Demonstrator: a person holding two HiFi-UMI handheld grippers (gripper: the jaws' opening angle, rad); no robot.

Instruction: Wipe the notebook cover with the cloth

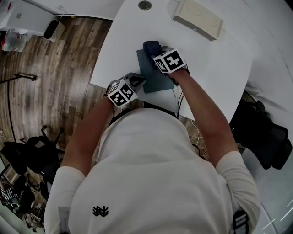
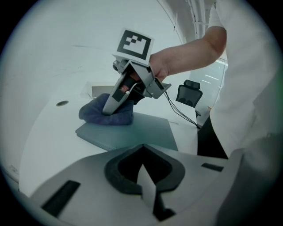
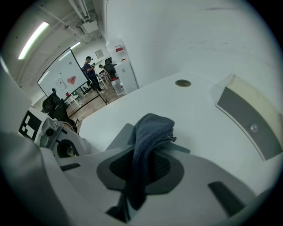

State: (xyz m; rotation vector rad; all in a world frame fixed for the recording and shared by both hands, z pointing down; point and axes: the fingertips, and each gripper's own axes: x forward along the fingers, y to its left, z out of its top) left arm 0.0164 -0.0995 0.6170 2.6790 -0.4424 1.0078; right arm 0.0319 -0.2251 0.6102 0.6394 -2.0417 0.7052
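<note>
Right gripper pinches the cloth against the notebook; left gripper, jaws together, perhaps nips its corner.

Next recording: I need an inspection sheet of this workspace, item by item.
Surface: white table, with a round grommet hole near its far edge.
Job's things: dark notebook lies flat; blue cloth is bunched at its far end.
Clutter: flat pale box on the far side, apart from the notebook.
Grippers: right tongs are shut on the cloth and press it down; left tongs are closed on a thin pale edge, apparently the notebook's near corner.
Cables: black cable runs from the right tongs toward the person.
Surroundings: wood floor, office chair, people far off.
</note>
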